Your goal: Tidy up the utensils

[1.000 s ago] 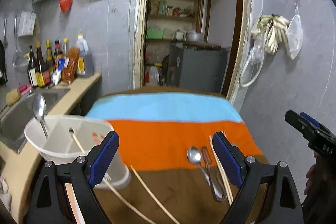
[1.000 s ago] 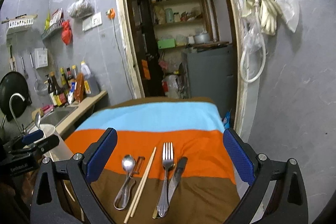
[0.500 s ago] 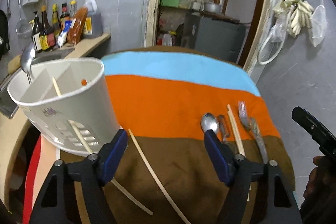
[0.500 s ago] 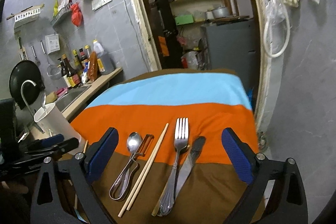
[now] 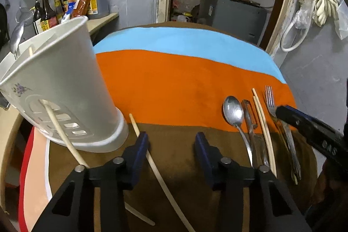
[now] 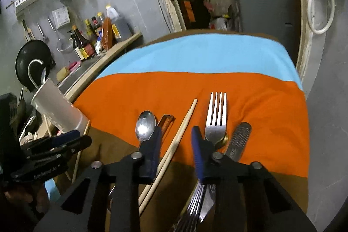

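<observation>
A white utensil holder point(image 5: 65, 88) stands at the left edge of the striped cloth, with a spoon and a chopstick inside. My left gripper point(image 5: 171, 142) is open low over the brown stripe, its left finger beside a loose chopstick point(image 5: 152, 164); a second chopstick point(image 5: 63, 136) leans on the holder. On the right lie a spoon point(image 6: 145, 126), a peeler point(image 6: 166, 121), a chopstick pair point(image 6: 180, 134), a fork point(image 6: 215, 116) and a knife point(image 6: 239, 140). My right gripper point(image 6: 176, 149) is open, its fingers either side of the chopstick pair.
The striped cloth point(image 5: 174, 84) covers a round table. A counter with sauce bottles point(image 5: 65, 3) and a sink lies to the left. A doorway with shelves and a grey cabinet point(image 5: 235, 14) is behind the table. A grey wall with hanging gloves is on the right.
Both grippers have come down and forward toward the table and narrowed. The right one has closed in around the chopstick pair. The left one now sits by the loose chopstick.
</observation>
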`<state>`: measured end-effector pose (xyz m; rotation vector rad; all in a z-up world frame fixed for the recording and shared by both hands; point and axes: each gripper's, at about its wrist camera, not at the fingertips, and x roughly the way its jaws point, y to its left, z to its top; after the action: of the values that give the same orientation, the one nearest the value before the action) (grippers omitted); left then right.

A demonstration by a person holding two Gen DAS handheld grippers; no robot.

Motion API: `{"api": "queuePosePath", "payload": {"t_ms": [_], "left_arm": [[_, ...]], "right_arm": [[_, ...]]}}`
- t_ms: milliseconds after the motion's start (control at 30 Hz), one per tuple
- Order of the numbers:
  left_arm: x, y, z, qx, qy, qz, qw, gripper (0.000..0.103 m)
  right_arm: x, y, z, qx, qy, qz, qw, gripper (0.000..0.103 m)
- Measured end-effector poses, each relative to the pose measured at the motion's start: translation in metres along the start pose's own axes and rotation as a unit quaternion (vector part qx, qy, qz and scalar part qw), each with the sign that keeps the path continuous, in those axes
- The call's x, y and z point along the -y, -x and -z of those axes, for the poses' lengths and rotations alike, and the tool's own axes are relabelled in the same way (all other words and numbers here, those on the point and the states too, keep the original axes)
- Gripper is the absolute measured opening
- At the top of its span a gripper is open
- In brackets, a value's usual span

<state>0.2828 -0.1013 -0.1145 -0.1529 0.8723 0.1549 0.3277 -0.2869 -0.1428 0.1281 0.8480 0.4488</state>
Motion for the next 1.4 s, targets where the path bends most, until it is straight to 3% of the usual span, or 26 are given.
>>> {"api": "queuePosePath", "payload": {"t_ms": [367, 600, 967, 1133, 1400], "left_arm": [[-0.006, -0.002, 0.006, -0.033, 0.039, -0.024, 0.9984, 0.033], [-0.006, -0.006, 0.006, -0.048, 0.055, -0.025, 0.9970, 0.033], [-0.009, -0.012, 0.009, -0.077, 0.080, -0.016, 0.9937, 0.033], [-0.020, -0.014, 0.014, -0.083, 0.108, -0.007, 0.9907, 0.007], [-0.016, -0.020, 0.013, -0.102, 0.097, 0.012, 0.9899, 0.005]], "right_arm": [[0.003, -0.039, -0.007, -0.056, -0.024, -0.001, 0.998, 0.018], [0.006, -0.047, -0.003, -0.069, -0.038, -0.005, 0.997, 0.018], [0.007, -0.048, 0.001, -0.080, -0.054, -0.019, 0.995, 0.008], [0.008, -0.039, 0.006, -0.085, -0.063, -0.030, 0.994, 0.006], [0.009, -0.038, 0.012, -0.119, -0.064, -0.037, 0.990, 0.005]]}}
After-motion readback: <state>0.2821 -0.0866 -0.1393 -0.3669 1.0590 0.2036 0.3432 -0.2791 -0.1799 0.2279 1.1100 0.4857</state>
